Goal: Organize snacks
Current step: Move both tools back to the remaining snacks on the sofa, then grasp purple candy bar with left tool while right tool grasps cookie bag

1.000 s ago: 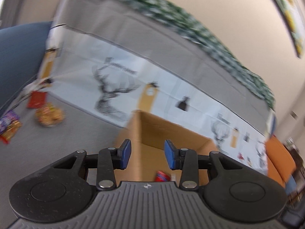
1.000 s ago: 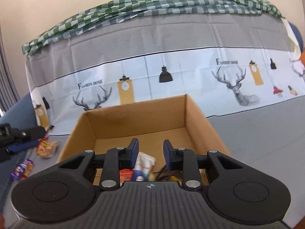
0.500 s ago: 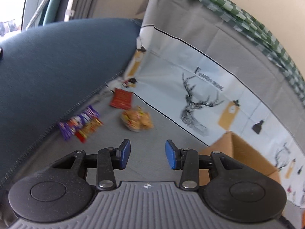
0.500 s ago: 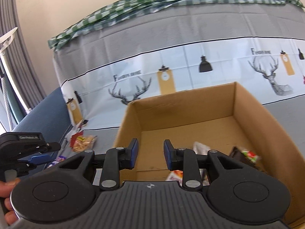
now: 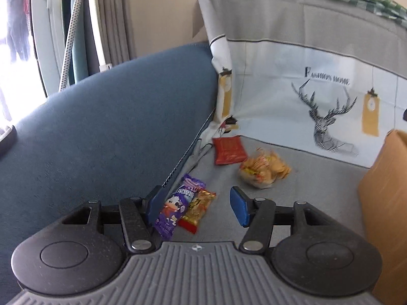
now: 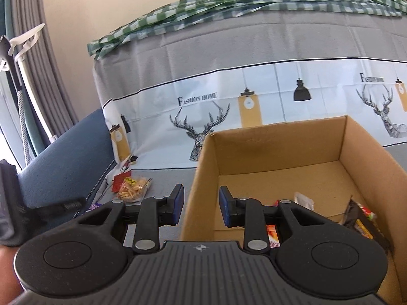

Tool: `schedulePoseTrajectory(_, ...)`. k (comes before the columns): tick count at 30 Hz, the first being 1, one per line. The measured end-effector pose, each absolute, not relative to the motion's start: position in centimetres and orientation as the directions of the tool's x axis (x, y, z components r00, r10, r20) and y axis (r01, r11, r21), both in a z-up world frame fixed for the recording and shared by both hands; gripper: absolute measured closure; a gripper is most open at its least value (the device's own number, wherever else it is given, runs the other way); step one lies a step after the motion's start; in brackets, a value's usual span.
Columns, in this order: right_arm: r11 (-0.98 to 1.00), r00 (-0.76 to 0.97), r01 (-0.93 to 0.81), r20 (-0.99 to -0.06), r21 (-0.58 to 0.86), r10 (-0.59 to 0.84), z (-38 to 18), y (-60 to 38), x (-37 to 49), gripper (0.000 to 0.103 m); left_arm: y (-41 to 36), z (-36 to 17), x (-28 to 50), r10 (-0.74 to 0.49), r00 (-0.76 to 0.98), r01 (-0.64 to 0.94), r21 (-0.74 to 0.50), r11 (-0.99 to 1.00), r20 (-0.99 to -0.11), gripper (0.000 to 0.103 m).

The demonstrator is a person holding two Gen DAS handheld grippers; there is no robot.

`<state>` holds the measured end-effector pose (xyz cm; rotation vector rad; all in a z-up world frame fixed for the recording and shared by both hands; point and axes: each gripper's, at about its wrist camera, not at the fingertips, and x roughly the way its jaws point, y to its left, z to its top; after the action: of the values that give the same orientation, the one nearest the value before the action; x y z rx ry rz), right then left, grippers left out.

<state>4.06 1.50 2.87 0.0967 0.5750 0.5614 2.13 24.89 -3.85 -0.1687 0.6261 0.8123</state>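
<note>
My left gripper (image 5: 197,208) is open wide and empty, low over a purple snack packet (image 5: 178,204) and a gold-and-red packet (image 5: 197,209) on the grey seat. A clear bag of crackers (image 5: 263,169) and a red packet (image 5: 229,150) lie farther back. My right gripper (image 6: 199,209) is open and empty over the left wall of the cardboard box (image 6: 203,178), which holds several snacks (image 6: 361,218). The crackers (image 6: 133,188) also show in the right wrist view.
A blue sofa arm (image 5: 101,127) rises on the left. A grey and white deer-print cover (image 6: 229,89) hangs over the backrest, with a green checked cloth (image 6: 229,2) on top. The box's edge (image 5: 386,203) stands at the right of the left wrist view.
My left gripper swung left from the box to the loose snacks by the sofa arm and opened wider. My right gripper shifted left, from inside the box to its left wall.
</note>
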Motion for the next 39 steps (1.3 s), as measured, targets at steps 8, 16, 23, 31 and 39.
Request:
schedulePoseTrajectory(8,0.813,0.681,-0.553,-0.464,0.183,0.567,3.4,3.2,3.3,0.06,26.3,-6.5,4.1,0.641,0.496,-0.699,0.169,0.695,-0.585,0.028)
schedulePoseTrajectory(16,0.739,0.585,-0.64,-0.49,0.209,0.646,6.1,8.1,5.3,0.037,28.1,-9.1,6.5,0.593,0.459,-0.678,0.171,0.715,-0.662,0.027)
schedulePoseTrajectory(23,0.705,0.504,-0.669,-0.553,0.236,0.664,7.1,15.2,11.9,0.019,30.2,-10.2,7.0,0.525,0.448,-0.7,0.08,0.709,-0.724,0.034)
schedulePoseTrajectory(31,0.765,0.422,-0.607,-0.728,0.216,0.541,0.8,24.5,18.4,0.006,31.4,-9.4,5.9,0.456,0.456,-0.737,-0.036,0.675,-0.764,0.063)
schedulePoseTrajectory(39,0.765,0.331,-0.633,-0.851,0.119,0.407,-6.0,30.4,20.0,0.007,31.5,-8.8,4.3,0.29,0.511,-0.691,-0.185,0.699,-0.809,0.067)
